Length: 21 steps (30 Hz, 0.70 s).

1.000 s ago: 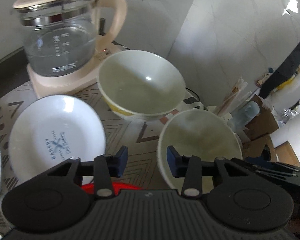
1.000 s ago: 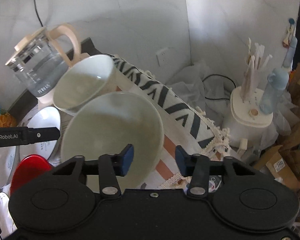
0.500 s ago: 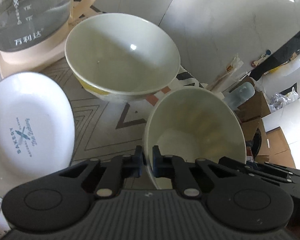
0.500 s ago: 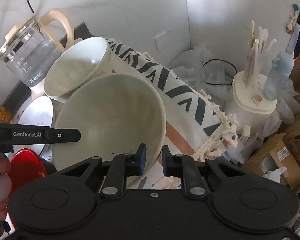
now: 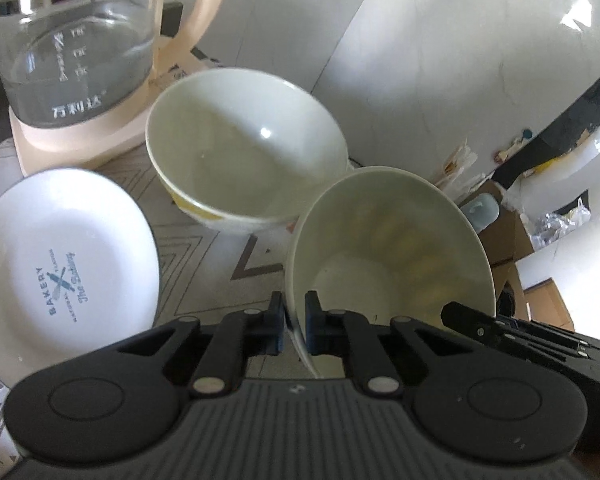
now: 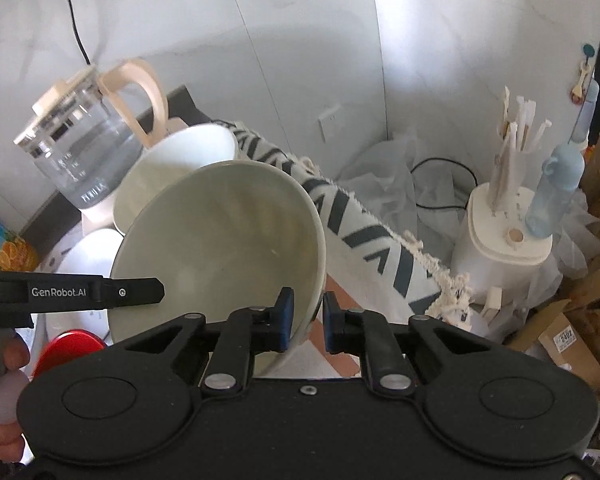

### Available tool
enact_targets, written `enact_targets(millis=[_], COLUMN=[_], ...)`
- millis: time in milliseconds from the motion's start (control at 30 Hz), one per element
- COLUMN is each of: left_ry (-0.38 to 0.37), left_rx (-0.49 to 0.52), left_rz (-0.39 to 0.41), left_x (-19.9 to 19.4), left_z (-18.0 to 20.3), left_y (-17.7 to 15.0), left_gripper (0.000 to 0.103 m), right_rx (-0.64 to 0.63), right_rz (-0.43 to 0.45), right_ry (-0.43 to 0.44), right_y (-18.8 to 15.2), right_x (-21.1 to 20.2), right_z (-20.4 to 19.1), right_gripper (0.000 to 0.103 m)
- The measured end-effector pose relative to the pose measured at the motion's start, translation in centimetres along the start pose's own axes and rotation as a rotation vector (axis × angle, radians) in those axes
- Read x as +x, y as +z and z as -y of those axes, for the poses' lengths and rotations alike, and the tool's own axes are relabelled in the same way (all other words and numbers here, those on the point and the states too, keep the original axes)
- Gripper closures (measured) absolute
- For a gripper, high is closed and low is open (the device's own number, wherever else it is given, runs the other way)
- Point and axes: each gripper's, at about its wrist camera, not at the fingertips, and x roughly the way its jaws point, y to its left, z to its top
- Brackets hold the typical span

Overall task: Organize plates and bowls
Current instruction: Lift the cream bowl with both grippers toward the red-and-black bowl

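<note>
White shiny walls are standing behind a table with a patterned cloth (image 5: 204, 256) lying on it. We are holding the near bowl (image 5: 392, 248) with both claws. Our left gripper (image 5: 294, 322) is squeezing the bowl's near left rim, one finger inside and one finger outside. Our right gripper (image 6: 305, 318) is pinching the rim on the bowl's right side in the same way. The bowl is tipping, with its open side facing toward us, and its far rim is sitting very close to a second bowl (image 5: 246, 160); we cannot tell if they are touching. That second bowl is resting on the cloth with its open side up, and a bit of yellow is showing on its outside. Just behind it a glass kettle (image 5: 80, 44) with a cream handle is sitting on its cream base. To the left of the bowls a white plate (image 5: 66, 272) with blue words is lying on the cloth. In the right view a red round thing (image 6: 70, 350) is peeking out below the left gripper's arm. Past the table edge a white stand (image 6: 504, 240) is holding sticks and a blue bottle (image 6: 556, 196).
</note>
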Motion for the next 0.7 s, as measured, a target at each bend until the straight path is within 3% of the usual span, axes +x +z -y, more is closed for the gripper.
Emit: enact_targets(millis=[700], left_ry=[0.099], left_rx=[-0.124], left_rz=[0.157], left_x=[-7.4], left_z=[1.1], left_y=[-2.1], left_gripper=[0.095], right_rx=[-0.154], right_rz=[0.112], right_ry=[0.164], right_y=[2.3], right_x=[-4.7], right_z=[-2.1], right_gripper=[0.088])
